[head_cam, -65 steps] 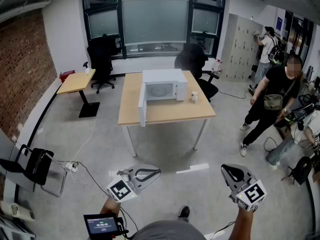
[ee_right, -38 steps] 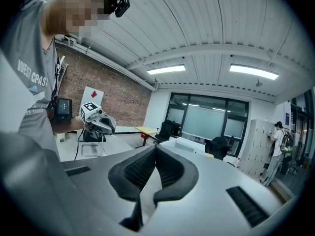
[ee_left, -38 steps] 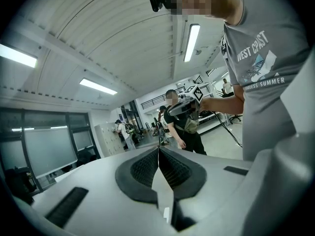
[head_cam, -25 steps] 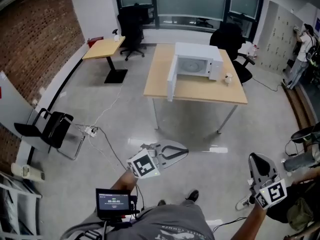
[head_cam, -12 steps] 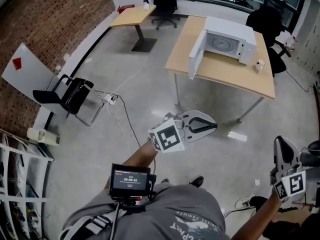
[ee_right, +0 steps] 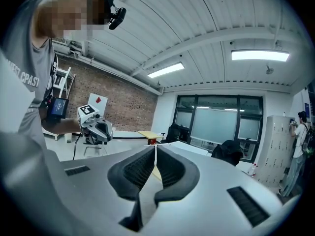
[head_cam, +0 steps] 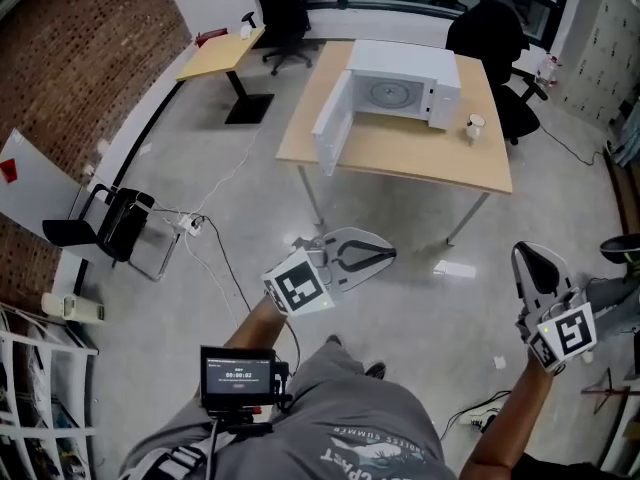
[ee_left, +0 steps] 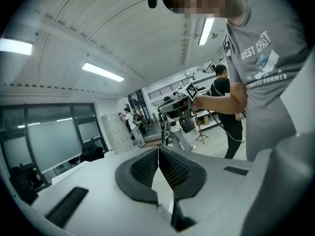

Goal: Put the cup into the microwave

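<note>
Floor (head_cam: 200, 148), table (head_cam: 400, 165), microwave (head_cam: 400, 83), cup (head_cam: 475, 125); left hand-held gripper (head_cam: 390, 254), right hand-held gripper (head_cam: 523, 255) clenched.

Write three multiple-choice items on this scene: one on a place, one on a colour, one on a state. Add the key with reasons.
1. Where does the cup stand, relative to the microwave on the table?
A. inside it
B. at its right in the head view
C. on top of it

2. What colour is the microwave?
A. black
B. red
C. white

3. How is the microwave's door?
A. open
B. shut
C. taken off

Key:
1 B: the cup stands on the bare tabletop beside the microwave's right end.
2 C: its casing and door are white against the wood top.
3 A: the door is swung out to the left and the turntable inside shows.
</note>
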Demonstrator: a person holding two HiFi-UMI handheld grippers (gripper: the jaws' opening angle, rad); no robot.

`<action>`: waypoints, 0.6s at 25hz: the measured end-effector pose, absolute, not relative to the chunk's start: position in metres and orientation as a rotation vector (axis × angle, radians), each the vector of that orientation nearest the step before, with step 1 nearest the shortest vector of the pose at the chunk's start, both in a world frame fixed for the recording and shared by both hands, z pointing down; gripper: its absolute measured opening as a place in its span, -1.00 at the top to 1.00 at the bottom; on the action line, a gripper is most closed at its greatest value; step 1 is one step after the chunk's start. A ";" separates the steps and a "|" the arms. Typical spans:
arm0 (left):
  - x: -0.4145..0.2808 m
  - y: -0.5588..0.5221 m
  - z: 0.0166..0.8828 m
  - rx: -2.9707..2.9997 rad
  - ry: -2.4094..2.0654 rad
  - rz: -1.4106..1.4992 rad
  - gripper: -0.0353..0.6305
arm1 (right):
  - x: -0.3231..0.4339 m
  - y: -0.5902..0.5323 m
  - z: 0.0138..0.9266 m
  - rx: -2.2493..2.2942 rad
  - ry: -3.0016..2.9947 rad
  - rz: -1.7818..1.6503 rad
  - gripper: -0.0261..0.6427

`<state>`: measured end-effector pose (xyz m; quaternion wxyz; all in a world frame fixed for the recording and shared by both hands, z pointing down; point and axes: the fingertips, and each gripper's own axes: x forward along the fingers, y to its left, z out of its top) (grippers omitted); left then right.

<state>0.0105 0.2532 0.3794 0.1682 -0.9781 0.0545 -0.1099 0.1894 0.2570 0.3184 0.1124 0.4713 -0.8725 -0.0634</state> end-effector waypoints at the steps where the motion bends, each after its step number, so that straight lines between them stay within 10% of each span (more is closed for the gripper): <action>1: 0.014 0.244 0.381 -2.783 0.154 -0.317 0.83 | 0.194 0.247 0.321 1.387 -2.559 -0.178 0.86; 15: 0.010 0.051 0.378 -2.781 0.083 -0.246 0.83 | 0.203 0.067 0.337 1.483 -2.470 -0.149 0.86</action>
